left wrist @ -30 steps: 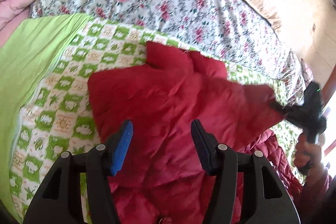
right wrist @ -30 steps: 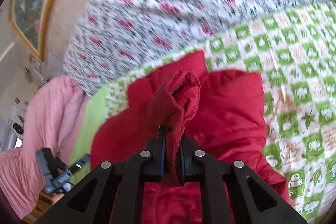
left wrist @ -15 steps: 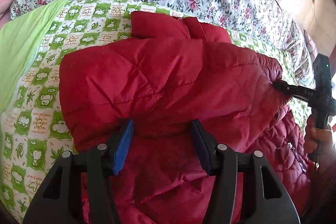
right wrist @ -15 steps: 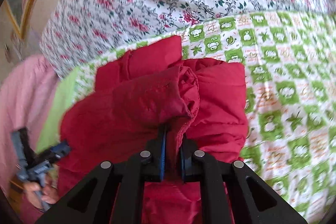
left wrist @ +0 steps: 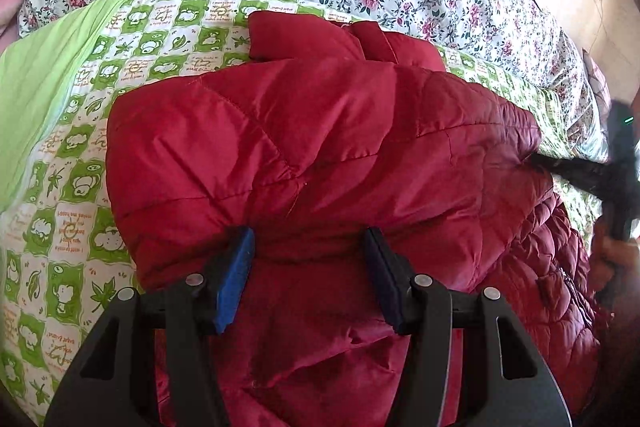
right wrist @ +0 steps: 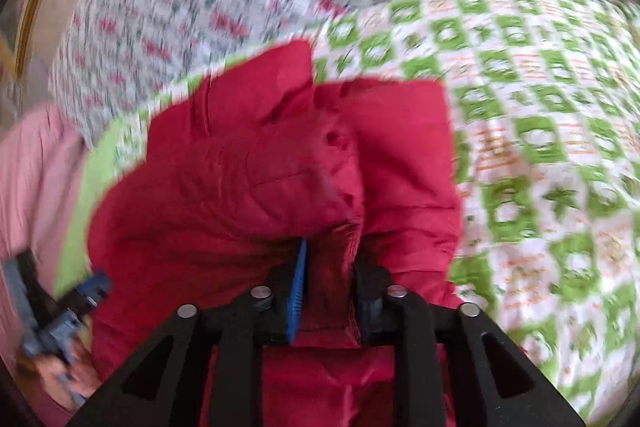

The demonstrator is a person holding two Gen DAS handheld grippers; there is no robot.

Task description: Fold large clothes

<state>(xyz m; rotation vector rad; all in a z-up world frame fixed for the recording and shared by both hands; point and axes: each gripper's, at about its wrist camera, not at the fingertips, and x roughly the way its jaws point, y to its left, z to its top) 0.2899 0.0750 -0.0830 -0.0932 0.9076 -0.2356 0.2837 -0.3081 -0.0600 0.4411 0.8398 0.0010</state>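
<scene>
Releasing the folded-over jacket (right wrist: 256, 187), the right hand-held gripper (right wrist: 328, 267) has just been opening around its edge; the left hand-held gripper (left wrist: 308, 259) hangs half-wide, holding nothing.

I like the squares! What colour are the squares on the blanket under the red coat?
Green and white checks on the blanket, clearest in the left wrist view.

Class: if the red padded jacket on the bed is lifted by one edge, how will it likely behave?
The red padded jacket will probably droop, not stay flat: it already lies in soft folds. Its puffy quilting suggests it is light for its bulk. The smooth, slightly shiny shell may slip from the right claw, whose jaws have just been opening around a fold.
</scene>
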